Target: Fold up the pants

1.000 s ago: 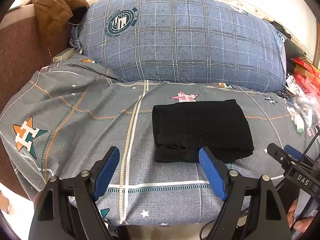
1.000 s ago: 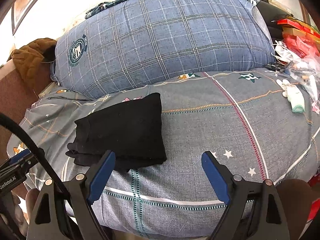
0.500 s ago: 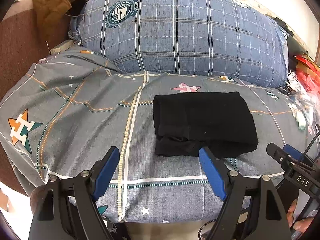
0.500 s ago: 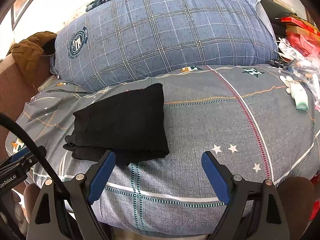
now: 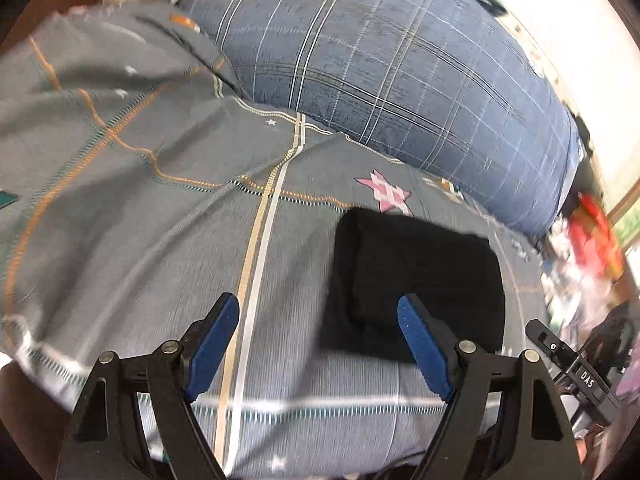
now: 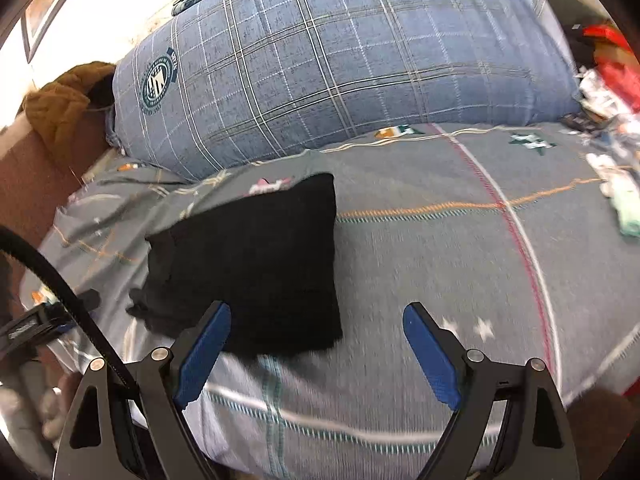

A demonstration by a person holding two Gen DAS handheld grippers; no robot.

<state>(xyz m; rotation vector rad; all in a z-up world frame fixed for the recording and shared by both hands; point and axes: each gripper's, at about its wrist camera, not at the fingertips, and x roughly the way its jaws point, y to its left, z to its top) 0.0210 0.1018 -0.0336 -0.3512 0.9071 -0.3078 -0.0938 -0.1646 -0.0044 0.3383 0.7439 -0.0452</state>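
The black pants (image 5: 416,284) lie folded into a compact rectangle on the grey patterned bedsheet (image 5: 160,208). In the left wrist view my left gripper (image 5: 318,312) hovers open just before the bundle's near left corner, its blue fingers (image 5: 420,340) empty. Seen from the right wrist, the same pants (image 6: 256,264) sit left of centre, and my right gripper (image 6: 316,320) stands open over the bundle's near right corner, holding nothing. The other gripper's body (image 6: 36,320) shows at the left edge.
A big blue plaid pillow (image 6: 340,68) fills the back of the bed. A brown garment (image 6: 64,100) lies at the far left. Red packets and small clutter (image 6: 612,92) crowd the right side. The bed's front edge (image 5: 280,460) runs just under the grippers.
The left wrist view has swung and rolled, so the pants now sit further right and closer. The right gripper has moved nearer the pants. Both stayed open and the pants did not move.
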